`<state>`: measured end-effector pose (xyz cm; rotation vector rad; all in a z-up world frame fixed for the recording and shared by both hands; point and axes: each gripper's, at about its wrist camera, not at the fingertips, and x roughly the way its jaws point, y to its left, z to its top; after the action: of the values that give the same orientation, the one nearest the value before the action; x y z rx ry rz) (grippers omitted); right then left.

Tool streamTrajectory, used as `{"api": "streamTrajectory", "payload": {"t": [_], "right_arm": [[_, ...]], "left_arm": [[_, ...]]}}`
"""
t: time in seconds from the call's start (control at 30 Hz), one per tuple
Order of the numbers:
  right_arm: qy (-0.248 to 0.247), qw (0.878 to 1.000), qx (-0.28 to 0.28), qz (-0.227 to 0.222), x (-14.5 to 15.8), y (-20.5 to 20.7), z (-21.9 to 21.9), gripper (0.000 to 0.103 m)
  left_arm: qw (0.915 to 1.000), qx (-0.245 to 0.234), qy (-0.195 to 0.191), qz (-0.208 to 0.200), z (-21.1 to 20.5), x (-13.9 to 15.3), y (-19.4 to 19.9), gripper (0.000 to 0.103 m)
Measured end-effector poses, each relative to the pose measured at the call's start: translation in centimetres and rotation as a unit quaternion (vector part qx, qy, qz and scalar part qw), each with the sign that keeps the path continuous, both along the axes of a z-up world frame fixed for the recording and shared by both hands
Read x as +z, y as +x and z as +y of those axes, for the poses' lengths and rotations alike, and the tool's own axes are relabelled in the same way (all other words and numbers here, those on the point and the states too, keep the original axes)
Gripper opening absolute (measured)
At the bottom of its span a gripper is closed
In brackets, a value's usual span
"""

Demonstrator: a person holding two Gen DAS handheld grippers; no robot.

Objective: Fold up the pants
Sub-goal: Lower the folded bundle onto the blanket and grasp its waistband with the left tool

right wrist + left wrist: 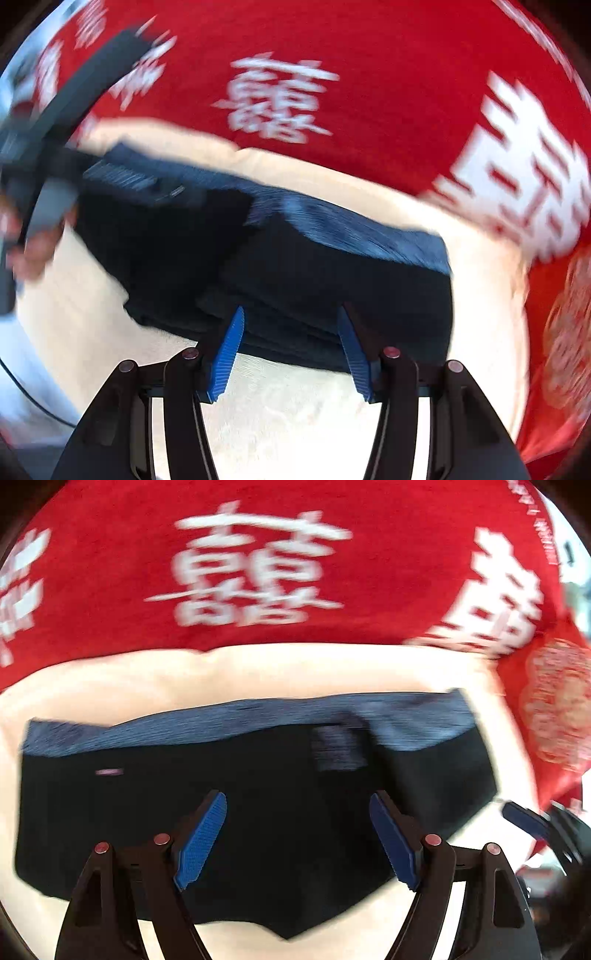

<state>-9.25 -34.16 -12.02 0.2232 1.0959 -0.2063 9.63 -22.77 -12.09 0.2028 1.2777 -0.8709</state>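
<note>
Pants: black smooth fabric, folded into a compact, roughly rectangular stack, blue-grey ribbed waistband along the far edge, small grey label just under it. In the right wrist view, layered fold edges show at the near side. The stack lies flat on a cream pad, which sits on a red cloth printed with white characters. Left gripper: jaws spread wide above the stack, blue ridged pads clear of fabric. Right gripper: jaws parted at the stack's near edge, nothing clamped. Both views motion-blurred.
</note>
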Motion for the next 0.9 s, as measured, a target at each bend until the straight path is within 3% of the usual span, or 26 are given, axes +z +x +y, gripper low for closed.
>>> {"api": "streamTrajectory", "payload": {"t": [0.1, 0.23, 0.27, 0.33, 0.43, 0.5, 0.57, 0.63, 0.73, 0.9], "right_arm": [[0.075, 0.995, -0.058, -0.005, -0.5, -1.4, -4.1, 0.057], [0.152, 0.982, -0.116, -0.001, -2.4, -3.0, -7.1, 0.057], [0.169, 0.977, -0.128, -0.001, -2.9, -3.5, -7.7, 0.057], [0.192, 0.971, -0.142, -0.001, -3.7, -4.0, -8.8, 0.057], [0.213, 0.966, -0.149, 0.0, -4.4, -4.9, -9.6, 0.052], [0.222, 0.962, -0.156, -0.001, -4.4, -5.3, -10.3, 0.049], [0.229, 0.96, -0.162, -0.005, -4.0, -5.9, -10.8, 0.049], [0.231, 0.96, -0.161, -0.007, -3.6, -6.4, -11.2, 0.049], [0.245, 0.957, -0.156, -0.005, -4.0, -6.6, -11.4, 0.049], [0.28, 0.95, -0.139, -0.021, -4.4, -6.2, -13.1, 0.049]], "left_arm": [[0.9978, -0.037, -0.027, 0.046, -2.5, 0.6, -1.0, 0.081], [0.995, -0.055, -0.004, 0.083, -5.5, -1.1, -2.1, 0.079], [0.9947, -0.056, -0.002, 0.086, -5.7, -1.3, -2.3, 0.073], [0.9925, -0.061, -0.001, 0.106, -6.2, -1.7, -2.7, 0.038], [0.9868, -0.07, -0.011, 0.146, -7.5, -2.1, -3.0, 0.031], [0.9829, -0.078, -0.027, 0.164, -7.9, -1.3, -3.3, 0.019], [0.9836, -0.091, -0.025, 0.154, -8.2, -0.3, -3.6, 0.019], [0.9871, -0.11, 0.006, 0.117, -7.8, -0.1, -4.2, 0.019], [0.9852, -0.113, 0.062, 0.113, -6.1, -3.1, -5.2, 0.019], [0.989, -0.088, 0.053, 0.107, -5.4, -4.0, -5.7, 0.019]]}}
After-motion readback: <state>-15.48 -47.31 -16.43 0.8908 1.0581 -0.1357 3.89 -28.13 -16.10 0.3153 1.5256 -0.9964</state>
